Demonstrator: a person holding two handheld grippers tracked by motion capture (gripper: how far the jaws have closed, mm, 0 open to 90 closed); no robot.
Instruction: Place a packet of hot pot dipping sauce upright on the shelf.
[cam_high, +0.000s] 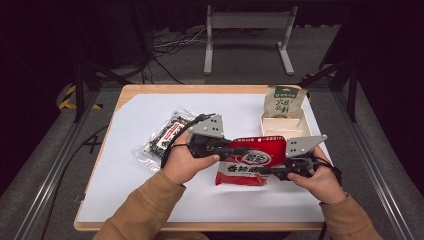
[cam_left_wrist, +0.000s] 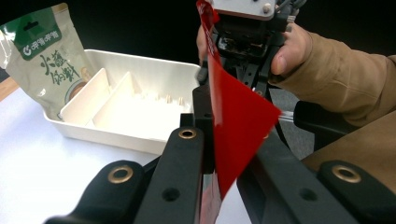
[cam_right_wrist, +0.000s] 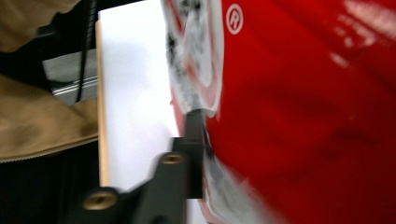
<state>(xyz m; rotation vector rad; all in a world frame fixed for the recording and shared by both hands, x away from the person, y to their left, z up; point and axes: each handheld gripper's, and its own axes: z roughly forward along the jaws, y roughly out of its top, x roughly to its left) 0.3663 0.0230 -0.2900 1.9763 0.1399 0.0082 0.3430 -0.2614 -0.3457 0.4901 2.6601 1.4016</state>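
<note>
Red snack bag (cam_high: 252, 162) held above the bench (cam_high: 150, 200), between both claws. Left claw (cam_high: 239, 149) clenched on its left edge; right claw (cam_high: 265, 171) clenched on its lower right edge. Just beyond the right claw: white divided tray (cam_high: 282, 127), with a green-topped pouch (cam_high: 284, 101) bearing Chinese characters leaning in its far end. Left of the left claw: clear seaweed packet (cam_high: 165, 136). Red bag shows white Chinese lettering and an ® mark. White sheet covers the wooden bench; dark room, grey stand (cam_high: 248, 35) behind.
</note>
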